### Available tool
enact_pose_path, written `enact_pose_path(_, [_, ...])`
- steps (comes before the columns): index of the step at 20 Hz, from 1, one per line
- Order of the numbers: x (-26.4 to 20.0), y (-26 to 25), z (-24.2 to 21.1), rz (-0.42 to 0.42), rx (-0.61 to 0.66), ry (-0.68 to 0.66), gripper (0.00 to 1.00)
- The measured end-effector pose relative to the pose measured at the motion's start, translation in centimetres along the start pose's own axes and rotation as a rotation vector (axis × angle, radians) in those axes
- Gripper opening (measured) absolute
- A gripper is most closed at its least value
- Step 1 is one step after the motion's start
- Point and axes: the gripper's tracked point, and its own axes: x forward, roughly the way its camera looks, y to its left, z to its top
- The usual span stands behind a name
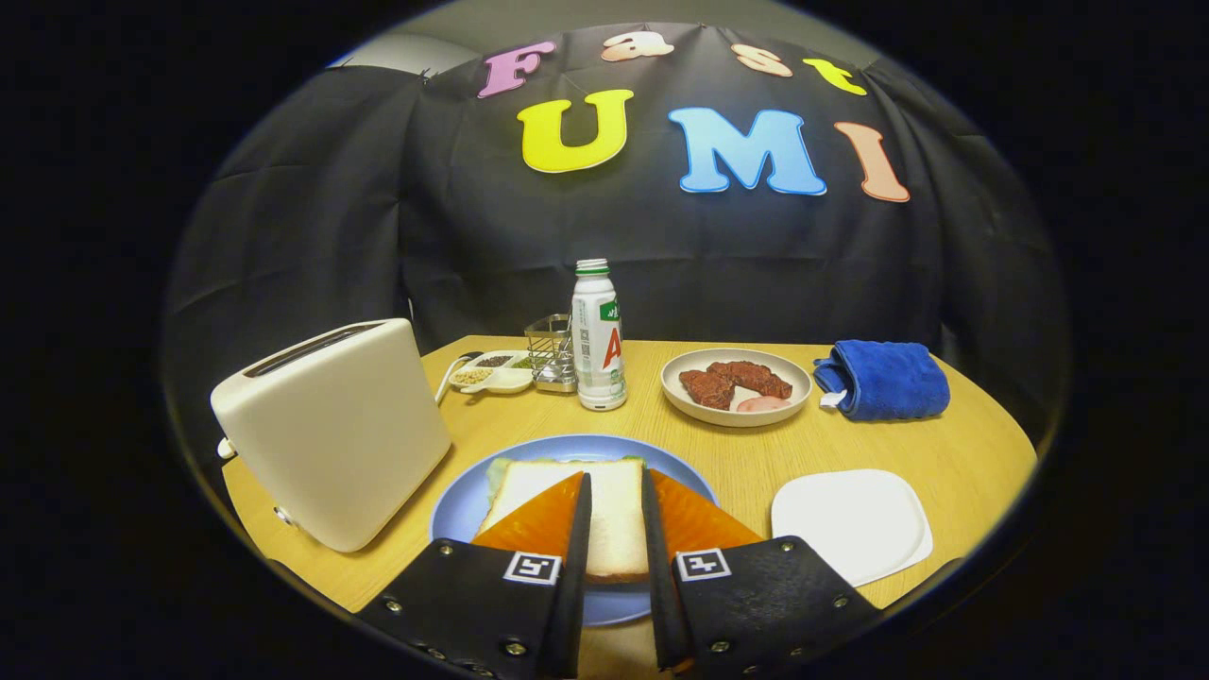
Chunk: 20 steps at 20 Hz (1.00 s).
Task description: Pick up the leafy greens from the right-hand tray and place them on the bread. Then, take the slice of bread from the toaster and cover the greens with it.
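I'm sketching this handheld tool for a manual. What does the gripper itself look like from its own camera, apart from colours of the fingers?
The gripper has two flat wedge-shaped fingers tapering forward over the bread. Each is mounted on a dark, textured plate fastened with small metal screws. A square black-and-white marker sits on each plate near the finger's base. No cables or sleeve are visible.

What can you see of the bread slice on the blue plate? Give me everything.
The bread slice is white with a thin tan crust, roughly square, and lies flat on the blue plate. A little green peeks out at its far left corner, so it seems to sit on top of leafy greens. The gripper is above it, fingers open, with the slice showing in the gap between them; whether either finger touches it cannot be told. Its near edge looks browner.
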Motion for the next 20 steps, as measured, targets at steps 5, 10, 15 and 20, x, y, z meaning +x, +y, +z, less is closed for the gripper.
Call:
enact_pose_path(5, [-1.0, -1.1, 1.4, -0.023, -0.027, -0.045, 0.30])
enact_pose_path(10, [-3.2, -3.5, 2.9, -0.044, -0.025, -0.093, 0.30])
enact_pose_path(15, [-5.9, -6.9, 3.7, -0.076, -0.029, -0.127, 0.30])
enact_pose_path(20, [-9.0, -11.1, 4.2, -0.133, -0.022, -0.172, 0.30])
